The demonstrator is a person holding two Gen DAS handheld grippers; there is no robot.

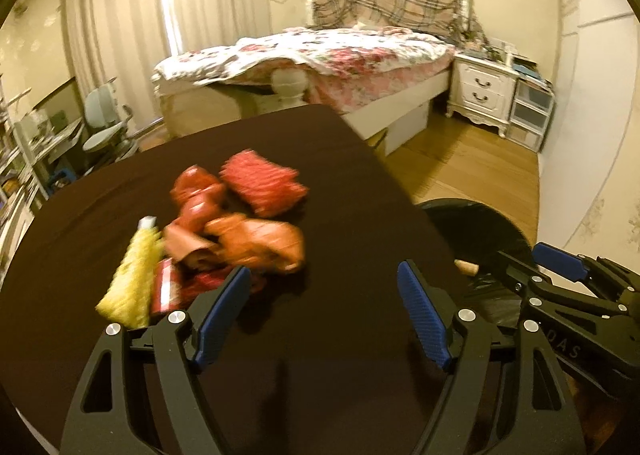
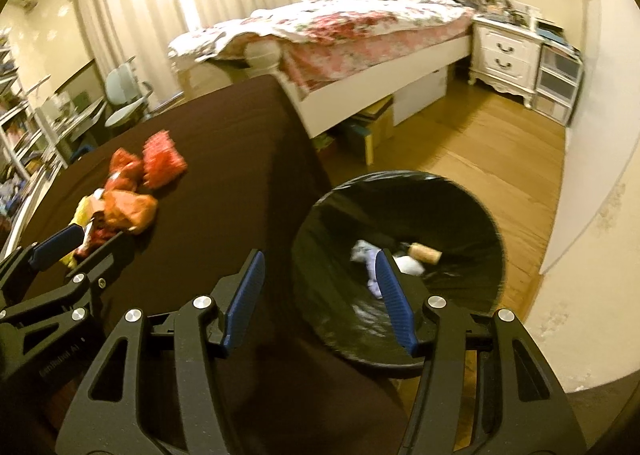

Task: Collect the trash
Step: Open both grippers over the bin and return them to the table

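Dark brown tabletop (image 1: 328, 159), bare on its right half. Beside its right edge, bin lined with a black bag (image 2: 472, 215), scraps and a cork-like piece (image 2: 426, 254) inside. Heap of red, orange and yellow wrappers (image 1: 224, 231) left on the table. Left gripper (image 1: 324, 275) spread wide, holding nothing. Right gripper (image 2: 320, 271) parted, empty, above the bin's near rim.

Each fisheye camera rides on its hand-held gripper, looking forward and downward along the fingers. The left view sits close over the dark counter (image 1: 320, 159); the right view looks at the bin (image 2: 400, 255). Both share the wrappers (image 1: 240, 223), bed (image 1: 320, 51) and nightstand (image 1: 482, 89).
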